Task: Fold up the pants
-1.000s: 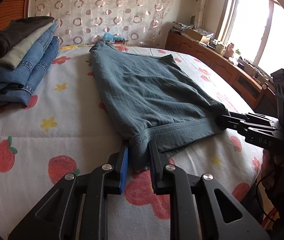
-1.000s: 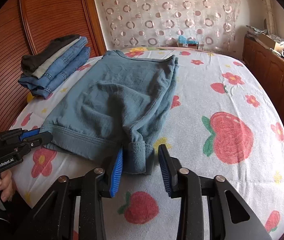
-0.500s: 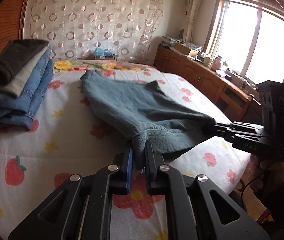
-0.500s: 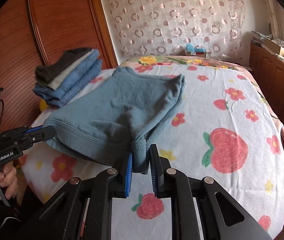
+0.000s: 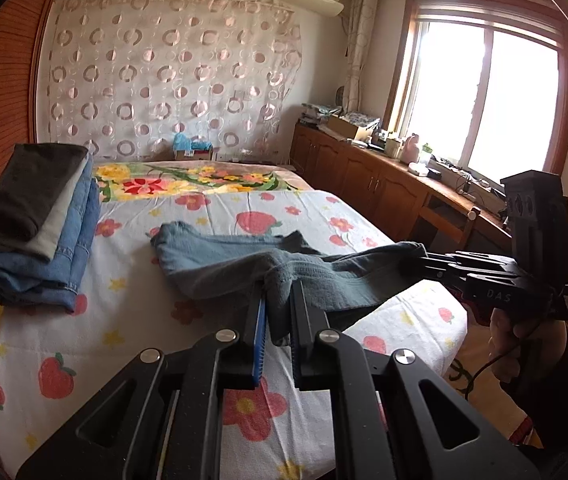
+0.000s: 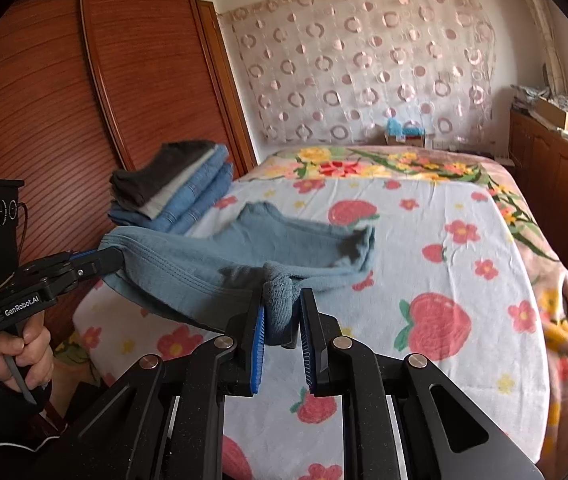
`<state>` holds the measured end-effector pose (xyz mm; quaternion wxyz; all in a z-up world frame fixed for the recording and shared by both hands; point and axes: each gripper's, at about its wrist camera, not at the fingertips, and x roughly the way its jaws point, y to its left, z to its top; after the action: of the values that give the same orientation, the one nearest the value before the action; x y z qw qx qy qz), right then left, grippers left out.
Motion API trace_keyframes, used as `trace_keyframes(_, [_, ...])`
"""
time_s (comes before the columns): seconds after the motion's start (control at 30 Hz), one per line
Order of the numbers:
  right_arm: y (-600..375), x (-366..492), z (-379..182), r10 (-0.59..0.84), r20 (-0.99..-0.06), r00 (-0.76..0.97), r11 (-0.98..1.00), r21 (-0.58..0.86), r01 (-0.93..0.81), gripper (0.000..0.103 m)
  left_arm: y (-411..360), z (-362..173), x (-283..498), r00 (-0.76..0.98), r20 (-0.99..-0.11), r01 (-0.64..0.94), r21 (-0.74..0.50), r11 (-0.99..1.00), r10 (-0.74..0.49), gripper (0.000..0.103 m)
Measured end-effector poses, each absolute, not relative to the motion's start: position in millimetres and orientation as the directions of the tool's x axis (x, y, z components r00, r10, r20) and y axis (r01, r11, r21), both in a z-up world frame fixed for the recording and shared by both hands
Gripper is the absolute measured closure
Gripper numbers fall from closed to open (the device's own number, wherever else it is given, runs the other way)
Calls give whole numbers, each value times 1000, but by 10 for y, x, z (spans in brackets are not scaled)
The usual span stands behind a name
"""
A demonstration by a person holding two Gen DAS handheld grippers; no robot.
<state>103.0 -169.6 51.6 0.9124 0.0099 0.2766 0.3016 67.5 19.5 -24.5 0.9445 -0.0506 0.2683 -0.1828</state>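
Observation:
Blue-grey pants (image 5: 212, 256) lie on the flowered bed, their near edge raised off the sheet and their far end still resting on it. My left gripper (image 5: 278, 292) is shut on the bunched left corner of that edge; the right wrist view shows it (image 6: 112, 258) at the left, pinching the hem. My right gripper (image 6: 282, 296) is shut on the rolled right corner of the pants (image 6: 284, 232). From the left wrist view, it (image 5: 416, 258) reaches in from the right. The hem hangs stretched between the two grippers.
A stack of folded jeans and dark clothes (image 5: 32, 240) sits on the bed's left side by the wooden wardrobe (image 6: 64, 100). The flowered sheet (image 5: 124, 340) covers the bed. Wooden cabinets (image 5: 384, 188) run under the window on the right. A hand (image 6: 16, 348) holds each gripper.
Both grippers closed on the near corners of the pants and rose, lifting the near edge off the bed. The cloth now hangs between them instead of lying flat.

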Motion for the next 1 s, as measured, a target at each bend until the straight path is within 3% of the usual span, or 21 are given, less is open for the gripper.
trace_keyframes(0.7, [-1743,741,621,580,-424,696,801,142,-582,87,137,150,343,822,-413,368,-141,919,-392,92])
trace_keyframes(1.0, [-1757,890,471,576,-447,684,799,134,-586,87,163,-26,435,804,-450,360,-150,921,-388,92])
